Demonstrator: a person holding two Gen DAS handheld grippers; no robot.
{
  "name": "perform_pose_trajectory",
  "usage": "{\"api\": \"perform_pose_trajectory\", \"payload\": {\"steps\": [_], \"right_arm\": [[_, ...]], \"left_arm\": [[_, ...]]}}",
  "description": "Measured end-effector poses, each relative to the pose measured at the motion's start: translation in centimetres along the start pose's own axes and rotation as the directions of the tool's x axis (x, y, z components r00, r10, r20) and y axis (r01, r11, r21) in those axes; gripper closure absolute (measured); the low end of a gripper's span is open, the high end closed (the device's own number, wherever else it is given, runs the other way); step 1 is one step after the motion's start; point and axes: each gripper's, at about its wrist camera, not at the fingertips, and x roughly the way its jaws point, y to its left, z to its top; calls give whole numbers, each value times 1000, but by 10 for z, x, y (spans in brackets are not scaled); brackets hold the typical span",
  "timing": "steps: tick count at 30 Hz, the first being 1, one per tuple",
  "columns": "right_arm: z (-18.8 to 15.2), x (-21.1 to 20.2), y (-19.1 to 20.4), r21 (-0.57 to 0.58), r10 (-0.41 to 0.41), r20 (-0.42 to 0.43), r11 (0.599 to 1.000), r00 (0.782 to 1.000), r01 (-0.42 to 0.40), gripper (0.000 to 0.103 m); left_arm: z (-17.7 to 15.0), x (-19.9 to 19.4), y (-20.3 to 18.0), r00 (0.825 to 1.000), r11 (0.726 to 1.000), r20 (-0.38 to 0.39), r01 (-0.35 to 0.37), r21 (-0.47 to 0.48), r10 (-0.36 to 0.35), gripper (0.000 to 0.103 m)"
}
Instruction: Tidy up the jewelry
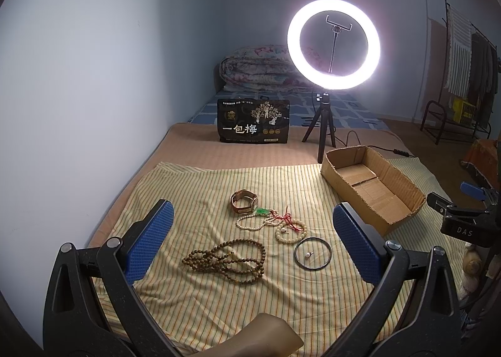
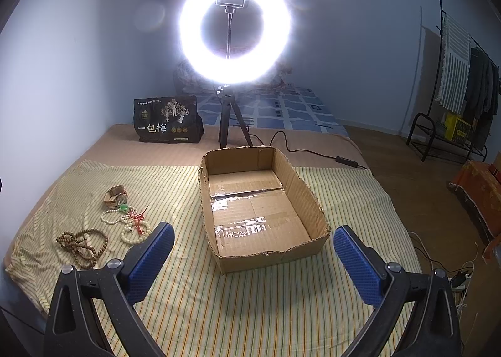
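Jewelry lies on a striped cloth (image 1: 219, 303): a brown-strapped watch (image 1: 244, 201), a white bead necklace with a green pendant and red cord (image 1: 271, 222), a dark wooden bead string (image 1: 227, 259) and a thin dark bangle (image 1: 312, 253) ringing a small pearl piece. My left gripper (image 1: 253, 241) hovers open above the beads, holding nothing. An open, empty cardboard box (image 2: 260, 200) sits to the right of the jewelry. My right gripper (image 2: 253, 258) is open in front of the box's near wall. In the right wrist view the watch (image 2: 116, 195) and wooden beads (image 2: 82, 247) lie at left.
A lit ring light on a tripod (image 1: 333, 44) stands behind the box, its cable (image 2: 300, 150) trailing right. A black snack bag (image 1: 253, 120) stands behind the cloth. A folded quilt (image 1: 260, 69) lies far back. A clothes rack (image 2: 463, 84) stands at right.
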Motion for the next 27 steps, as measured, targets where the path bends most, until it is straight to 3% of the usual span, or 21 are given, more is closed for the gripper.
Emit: {"api": "perform_pose_trajectory", "payload": {"steps": [27], "right_arm": [[-1,5,13,-15,30,-12,999,999,-30,0]], "left_arm": [[-9,5,1,1000,1000,-17,-9,-11,9,0]]}}
